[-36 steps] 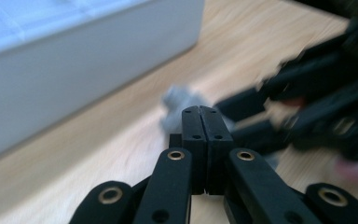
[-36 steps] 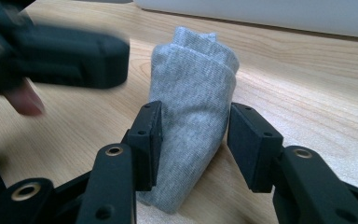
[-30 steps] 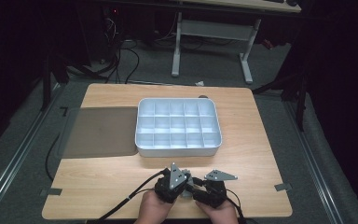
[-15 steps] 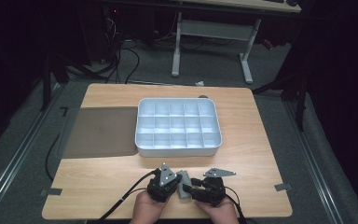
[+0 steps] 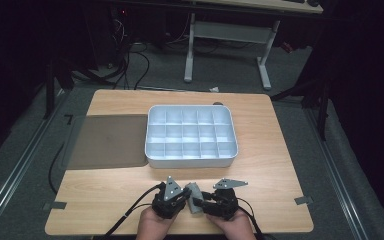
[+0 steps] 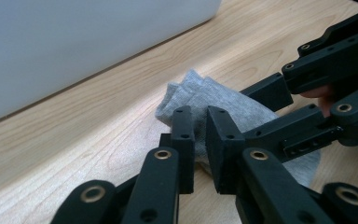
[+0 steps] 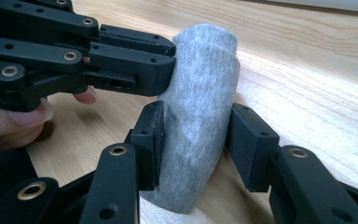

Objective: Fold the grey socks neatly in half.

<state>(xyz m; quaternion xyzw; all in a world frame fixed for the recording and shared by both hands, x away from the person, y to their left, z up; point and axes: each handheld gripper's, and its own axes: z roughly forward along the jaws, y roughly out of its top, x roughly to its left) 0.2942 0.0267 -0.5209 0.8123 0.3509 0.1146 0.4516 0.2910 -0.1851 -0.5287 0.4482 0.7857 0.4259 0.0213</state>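
Both grippers (image 5: pixel 192 200) pinch the grey sock (image 5: pixel 195 196).

Two black linkage-built grippers, left (image 5: pixel 185 196) and right (image 5: pixel 198 202), brass-coloured pivots, grey three-cornered plates, black cables.

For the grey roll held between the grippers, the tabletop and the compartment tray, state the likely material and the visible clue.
Grey roll: soft knit fabric, probably a sock; fine ribbed weave, heathered, matte.
Tabletop: wood or wood-look laminate; pale grain lines, slight sheen.
Compartment tray: likely moulded plastic; smooth, uniform pale grey-white walls, rounded corners.
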